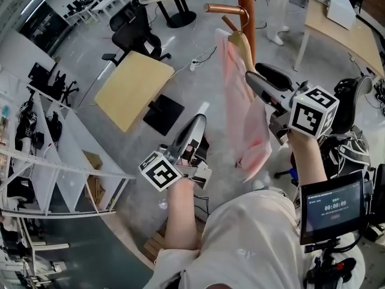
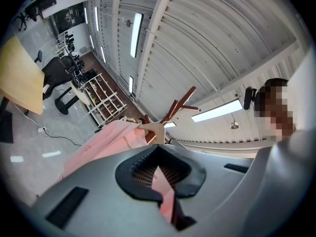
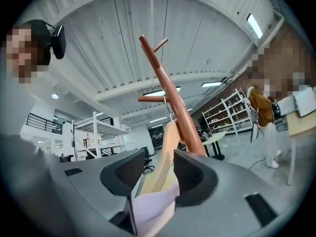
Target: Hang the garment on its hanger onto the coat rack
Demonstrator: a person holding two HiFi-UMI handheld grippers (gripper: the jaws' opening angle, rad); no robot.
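The pink garment (image 1: 243,116) hangs on a wooden hanger (image 1: 242,44), whose hook sits at a peg (image 1: 221,8) of the copper-brown coat rack (image 1: 245,5). My right gripper (image 1: 257,78) stands open around the hanger's shoulder. In the right gripper view the hanger arm (image 3: 165,157) and a fold of cloth (image 3: 153,206) lie between the jaws, with a gap on each side. My left gripper (image 1: 200,118) points up at the garment from lower left, apart from it. Its jaws are slightly parted with nothing in them, and pink cloth (image 2: 98,144) shows beyond the gap.
A yellow table (image 1: 135,86) and a black office chair (image 1: 135,35) stand on the floor to the left. White shelving (image 1: 54,161) fills the far left. A screen on a stand (image 1: 334,206) is at my right. A person (image 3: 264,115) stands by a wooden table (image 1: 346,32) behind the rack.
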